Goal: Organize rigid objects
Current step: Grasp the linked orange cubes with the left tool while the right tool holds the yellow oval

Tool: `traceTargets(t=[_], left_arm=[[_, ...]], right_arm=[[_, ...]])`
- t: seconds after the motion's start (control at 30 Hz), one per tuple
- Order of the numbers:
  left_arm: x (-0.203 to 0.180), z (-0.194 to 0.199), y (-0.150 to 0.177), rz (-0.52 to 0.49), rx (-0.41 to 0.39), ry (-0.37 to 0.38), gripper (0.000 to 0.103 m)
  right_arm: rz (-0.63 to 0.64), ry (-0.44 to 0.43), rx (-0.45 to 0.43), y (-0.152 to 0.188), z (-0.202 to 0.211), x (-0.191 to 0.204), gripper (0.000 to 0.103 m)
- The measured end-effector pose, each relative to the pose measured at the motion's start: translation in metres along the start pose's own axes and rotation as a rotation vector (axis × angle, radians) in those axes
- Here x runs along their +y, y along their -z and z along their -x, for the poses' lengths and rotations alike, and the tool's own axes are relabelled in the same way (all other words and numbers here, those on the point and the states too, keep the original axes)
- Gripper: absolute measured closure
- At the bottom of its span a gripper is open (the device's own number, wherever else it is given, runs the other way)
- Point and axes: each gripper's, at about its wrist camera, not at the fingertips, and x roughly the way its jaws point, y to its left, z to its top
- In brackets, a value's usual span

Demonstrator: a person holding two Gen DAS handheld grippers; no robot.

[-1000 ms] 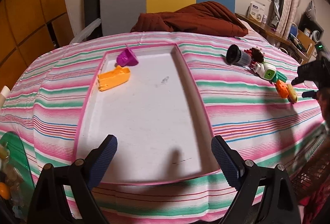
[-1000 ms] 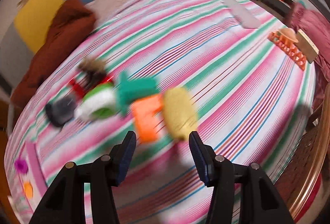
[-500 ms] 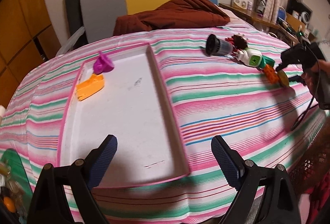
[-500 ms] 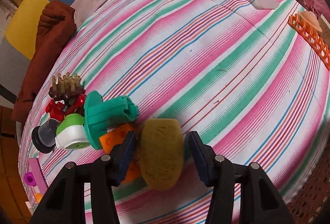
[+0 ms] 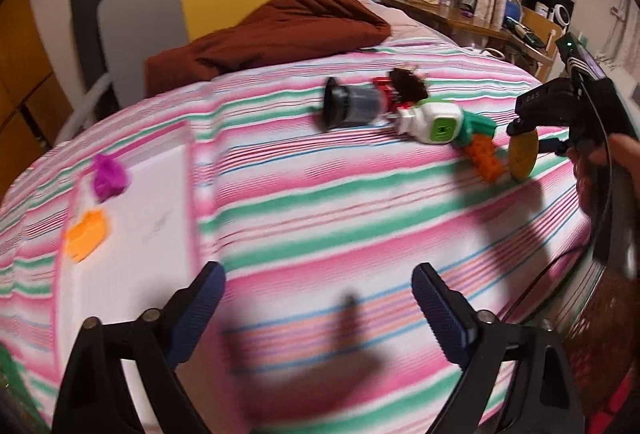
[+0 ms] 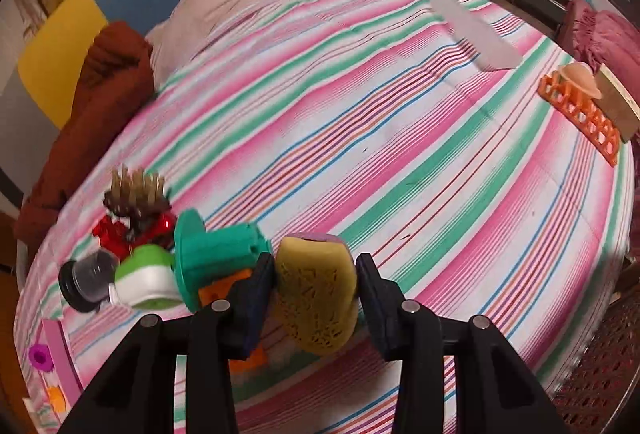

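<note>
Striped bedspread: right tool closing on yellow sponge; left tool open.

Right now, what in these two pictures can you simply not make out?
- Orange block: right wrist view, mostly behind the right claw and the yellow sponge.
- Purple toy and orange toy on the white tray: left wrist view, smeared by blur.
- Person's hand: cut off by the edge.

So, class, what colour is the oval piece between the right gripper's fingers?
Mustard yellow. The oval piece shows best in the right wrist view, between the right gripper fingers.
</note>
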Motion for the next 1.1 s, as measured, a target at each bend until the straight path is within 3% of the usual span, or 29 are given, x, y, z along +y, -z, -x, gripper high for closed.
traceTargets(t=[0.4,0.5,0.6,0.7,0.9,1.1], left_arm=[[-0.065,-0.073,-0.068,0.018,0.050,0.095,0.005],[-0.089,-0.084,-0.079,-0.069,0.028,0.121,0.005],[-0.112,-0.092,-0.083,-0.179,0.011,0.139,0.005],[-0.130,-0.102,-0.087,-0.233,0.020,0.162,0.005],[-0.135,-0.118,-0.093,-0.143,0.059,0.218,0.005],[-0.144,-0.124,-0.085,-0.176,0.066,0.201,0.005]], right_arm=[[-0.090,0.009,-0.080,-0.019,-0.001,-0.011,0.062],[-0.109,0.002,-0.104,-0.019,0.005,-0.016,0.065],[-0.137,-0.007,-0.130,-0.020,0.011,-0.023,0.083],[-0.136,0.023,-0.157,-0.023,0.015,-0.025,0.084],[-0.120,0.037,-0.075,-0.032,-0.007,-0.021,0.083],[-0.135,0.100,-0.038,-0.032,-0.013,-0.025,0.077]])
